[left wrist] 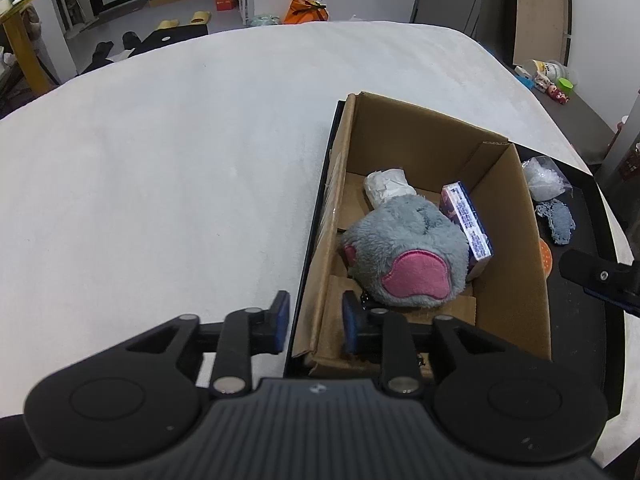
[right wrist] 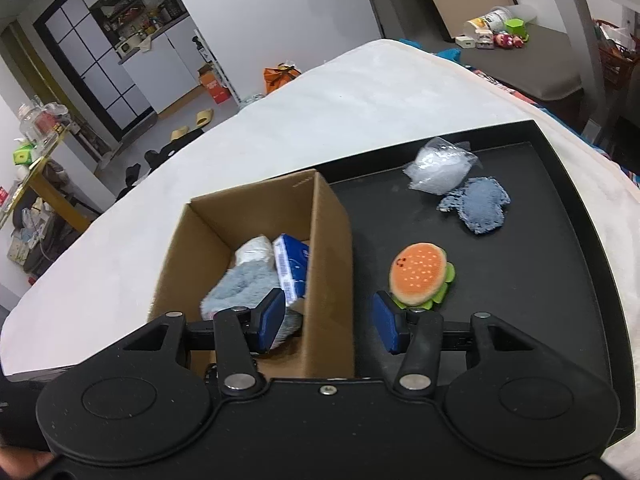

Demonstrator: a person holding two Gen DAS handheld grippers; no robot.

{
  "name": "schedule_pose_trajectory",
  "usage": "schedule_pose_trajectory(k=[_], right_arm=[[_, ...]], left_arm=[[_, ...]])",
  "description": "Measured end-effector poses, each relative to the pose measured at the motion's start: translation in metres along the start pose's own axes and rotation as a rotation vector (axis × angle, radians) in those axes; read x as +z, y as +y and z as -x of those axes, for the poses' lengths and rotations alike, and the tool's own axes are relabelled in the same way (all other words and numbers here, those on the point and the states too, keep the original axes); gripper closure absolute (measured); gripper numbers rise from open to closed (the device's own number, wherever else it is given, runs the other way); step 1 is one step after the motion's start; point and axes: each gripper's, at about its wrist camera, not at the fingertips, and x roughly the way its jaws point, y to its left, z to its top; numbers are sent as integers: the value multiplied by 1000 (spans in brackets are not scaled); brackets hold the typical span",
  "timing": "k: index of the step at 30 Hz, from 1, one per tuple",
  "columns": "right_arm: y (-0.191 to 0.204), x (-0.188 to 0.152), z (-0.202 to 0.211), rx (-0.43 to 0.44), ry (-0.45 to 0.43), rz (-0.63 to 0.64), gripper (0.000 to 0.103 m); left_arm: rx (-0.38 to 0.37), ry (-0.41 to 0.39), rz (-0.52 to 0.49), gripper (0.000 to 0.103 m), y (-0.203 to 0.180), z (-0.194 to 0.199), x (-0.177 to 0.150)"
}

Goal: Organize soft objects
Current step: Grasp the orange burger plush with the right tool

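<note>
A cardboard box stands on a black tray. In it lie a grey plush with pink patches, a white wad and a purple tissue pack. My left gripper is open and straddles the box's near left wall. My right gripper is open and empty above the box's right wall. A plush burger lies on the tray just beyond its right finger. A blue-grey knit cloth and a clear plastic bag lie farther back.
The tray sits on a white padded surface. The right gripper's tip shows at the right edge of the left wrist view. Floor clutter, an orange bag and a side table with toys lie beyond.
</note>
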Motion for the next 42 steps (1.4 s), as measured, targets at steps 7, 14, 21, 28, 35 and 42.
schedule_pose_trajectory(k=[7, 14, 21, 28, 35, 42], right_arm=[[-16, -1, -10, -19, 13, -26, 54], [-34, -1, -28, -52, 18, -61, 52], [-52, -7, -50, -65, 26, -104, 48], [-61, -7, -63, -78, 37, -139, 42], [-66, -9, -75, -102, 38, -125, 42], [-69, -11, -83, -107, 37, -107, 70]], left_arm=[[28, -2, -18, 62, -8, -3, 1], [62, 7, -28, 56, -19, -11, 3], [95, 20, -47, 54, -27, -21, 5], [124, 46, -51, 53, -36, -33, 5], [161, 51, -78, 50, -43, -38, 7], [174, 57, -82, 50, -46, -38, 7]])
